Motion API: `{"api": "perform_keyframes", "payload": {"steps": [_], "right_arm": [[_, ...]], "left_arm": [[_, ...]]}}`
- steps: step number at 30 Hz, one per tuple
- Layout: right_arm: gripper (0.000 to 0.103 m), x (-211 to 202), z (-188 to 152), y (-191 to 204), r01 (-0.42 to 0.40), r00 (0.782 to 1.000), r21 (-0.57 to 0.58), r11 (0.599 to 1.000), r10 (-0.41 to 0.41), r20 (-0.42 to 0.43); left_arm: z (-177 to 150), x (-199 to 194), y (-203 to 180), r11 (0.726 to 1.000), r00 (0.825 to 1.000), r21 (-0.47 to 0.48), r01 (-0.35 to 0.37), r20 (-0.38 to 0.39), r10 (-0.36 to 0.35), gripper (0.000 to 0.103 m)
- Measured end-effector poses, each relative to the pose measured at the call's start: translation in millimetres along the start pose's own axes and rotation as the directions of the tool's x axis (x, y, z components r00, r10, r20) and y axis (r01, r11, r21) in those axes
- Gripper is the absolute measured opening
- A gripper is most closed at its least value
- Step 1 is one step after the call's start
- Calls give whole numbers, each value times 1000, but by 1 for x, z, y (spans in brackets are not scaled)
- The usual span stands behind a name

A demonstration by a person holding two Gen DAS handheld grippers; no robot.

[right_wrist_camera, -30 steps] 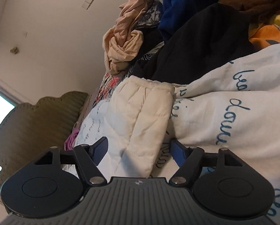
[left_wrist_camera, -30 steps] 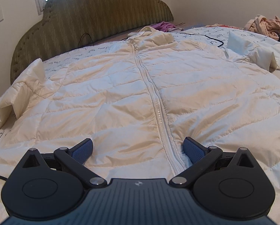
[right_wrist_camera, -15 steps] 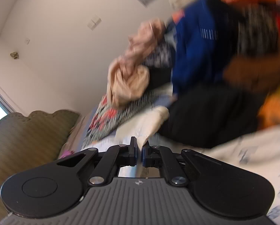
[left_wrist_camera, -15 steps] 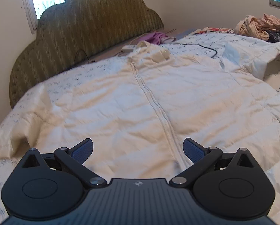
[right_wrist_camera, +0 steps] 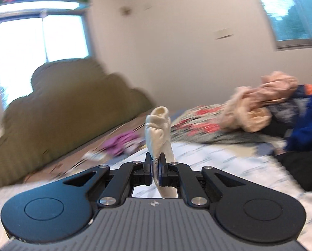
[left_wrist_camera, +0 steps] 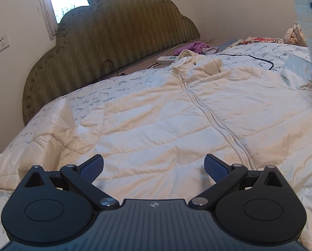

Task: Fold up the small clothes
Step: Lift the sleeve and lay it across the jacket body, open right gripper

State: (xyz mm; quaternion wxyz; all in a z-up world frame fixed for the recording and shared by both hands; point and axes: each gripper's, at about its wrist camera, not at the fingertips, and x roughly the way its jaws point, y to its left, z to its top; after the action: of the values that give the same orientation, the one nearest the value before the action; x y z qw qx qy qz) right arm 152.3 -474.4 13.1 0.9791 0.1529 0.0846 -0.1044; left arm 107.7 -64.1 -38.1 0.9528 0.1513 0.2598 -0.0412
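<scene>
While the cream quilted puffer jacket [left_wrist_camera: 176, 121] lies front-up and zipped across the bed [left_wrist_camera: 118, 85], collar toward the olive scalloped padded headboard [left_wrist_camera: 105, 41], the left claw [left_wrist_camera: 154, 166] hangs just above its lower hem with its blue-padded fingers [left_wrist_camera: 94, 167] spread wide, gripping nothing. One sleeve lies crumpled at the left side of the bed, beside the jacket body. The right claw [right_wrist_camera: 155, 168] is pressed together on the jacket's other sleeve [right_wrist_camera: 160, 133], whose gathered cuff stands up past the fingertips (that view is blurred, so finer detail is lost); in the left wrist view the lifted sleeve [left_wrist_camera: 308, 21] shows at the upper right edge. Near the collar sit a white power strip [left_wrist_camera: 168, 59] with a black cable and a purple garment [left_wrist_camera: 197, 47]. A heap of peach, floral and dark blue clothes [right_wrist_camera: 266, 113] lies farther along the bed.
</scene>
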Motion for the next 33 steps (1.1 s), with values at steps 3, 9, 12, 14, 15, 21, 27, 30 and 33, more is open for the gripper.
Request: {"api": "perform_keyframes", "payload": {"steps": [3,9,12,14,15,21,27,30,33], "right_arm": [[10,8,-18,41,-86,994,-41,995,83,-64],[10,16,-69,135,-267,941,-83,960,241,-239],[10,18,-94,176,-338,898,-68,939,300,-322],[10,17,-107,200,-378,871,-63,924,332,-362],[10,16,-114,214,-397,858,-64,916,346,-379],[10,18,-137,273,-528,767,-74,846,438,-470],[11,15,-145,309,-624,691,-82,777,500,-522],[12,20,-150,321,-660,655,-85,746,516,-552],[13,20,-156,332,-668,646,-100,737,509,-569]], "left_arm": [[-5,1,0,1000,1000,-7,-1,19,1,103],[-15,8,1,999,1000,-44,0,19,0,103],[-16,9,0,999,1000,-41,7,17,-6,103],[-17,10,-1,999,1000,-35,9,10,-8,103],[-17,12,0,999,1000,-34,12,4,-12,103],[-17,15,5,997,999,-68,23,-21,-25,103],[-16,10,17,986,993,-120,-119,-18,117,103],[-16,12,26,979,990,-150,-140,-43,135,103],[-17,18,28,980,990,-159,-123,-82,111,103]]}}
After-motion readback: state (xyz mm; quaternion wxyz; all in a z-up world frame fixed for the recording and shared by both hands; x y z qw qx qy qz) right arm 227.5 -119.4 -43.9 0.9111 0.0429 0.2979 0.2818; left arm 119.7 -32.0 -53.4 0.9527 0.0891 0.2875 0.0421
